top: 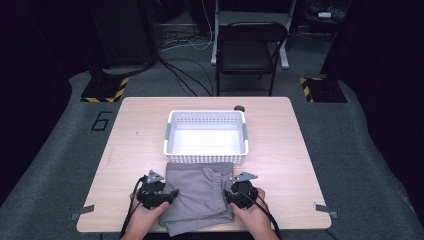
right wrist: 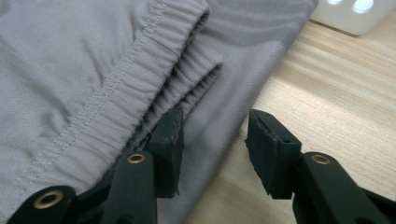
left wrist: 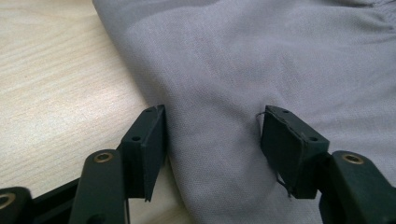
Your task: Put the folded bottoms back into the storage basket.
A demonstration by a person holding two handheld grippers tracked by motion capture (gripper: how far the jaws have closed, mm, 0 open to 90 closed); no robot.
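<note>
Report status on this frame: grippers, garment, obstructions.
Left hand-held gripper open at grey garment left edge; right hand-held gripper open at its elastic-waistband side. Garment folded, flat on table. White basket just beyond; nothing between.

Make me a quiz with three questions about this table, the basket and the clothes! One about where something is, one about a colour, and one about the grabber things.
1. Where does the white basket sit?
A. just beyond the folded garment
B. on top of the garment
C. on the floor

2. What colour is the garment?
A. red
B. grey
C. green

3. How are the left gripper and right gripper?
A. both open
B. both shut
C. one holds the basket

Answers: 1 A, the basket stands on the table past the garment's far edge. 2 B, the cloth looks grey in each view. 3 A, the fingers of each stand apart over a garment edge.
</note>
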